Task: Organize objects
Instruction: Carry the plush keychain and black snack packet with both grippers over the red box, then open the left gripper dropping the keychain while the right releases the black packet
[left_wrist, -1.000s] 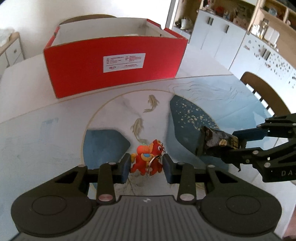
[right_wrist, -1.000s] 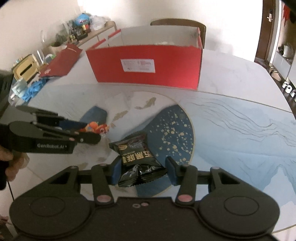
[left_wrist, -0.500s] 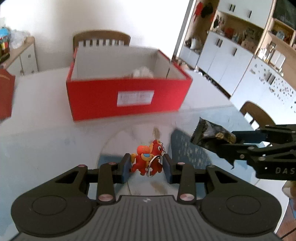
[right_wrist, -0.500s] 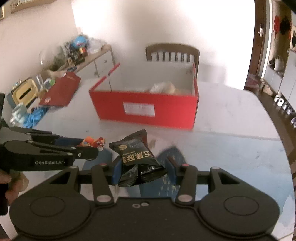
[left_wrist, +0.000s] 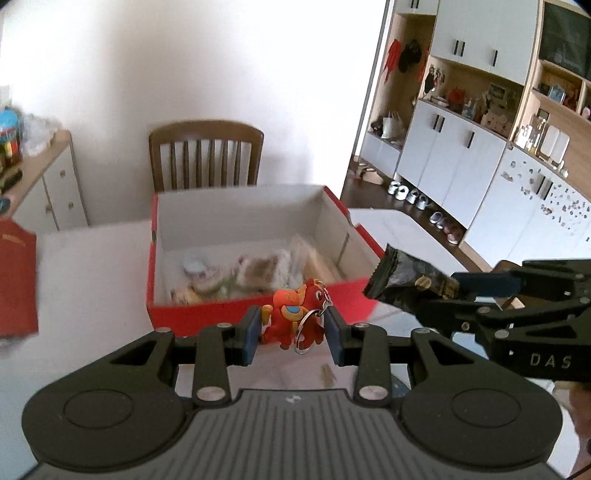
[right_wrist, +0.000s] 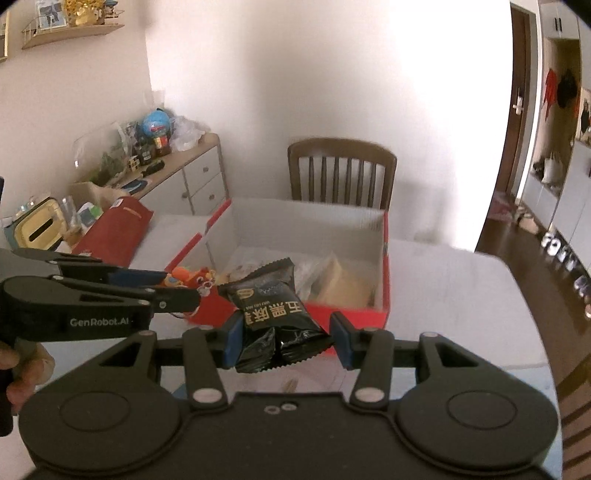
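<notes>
My left gripper (left_wrist: 291, 334) is shut on a red and orange toy keychain (left_wrist: 293, 317) with a metal ring, held in the air just before the near wall of the open red box (left_wrist: 258, 314). The right gripper (right_wrist: 286, 343) is shut on a black snack packet (right_wrist: 271, 306) with gold lettering, also lifted in front of the red box (right_wrist: 384, 258). In the left wrist view the snack packet (left_wrist: 406, 282) and right gripper (left_wrist: 456, 291) hang at the right; in the right wrist view the toy keychain (right_wrist: 190, 277) and left gripper (right_wrist: 184, 286) show at the left. The box holds several wrapped items.
A wooden chair (left_wrist: 207, 155) stands behind the box at the table's far side. A red envelope (right_wrist: 114, 232) lies at the table's left. A sideboard (right_wrist: 177, 173) with clutter runs along the left wall, white cabinets (left_wrist: 461, 147) on the right. A hand (right_wrist: 18, 373) grips the left tool.
Both grippers have risen from the patterned table mat with their loads and tipped up, so the box's inside with its wrapped items now shows and the box looks lower in both views.
</notes>
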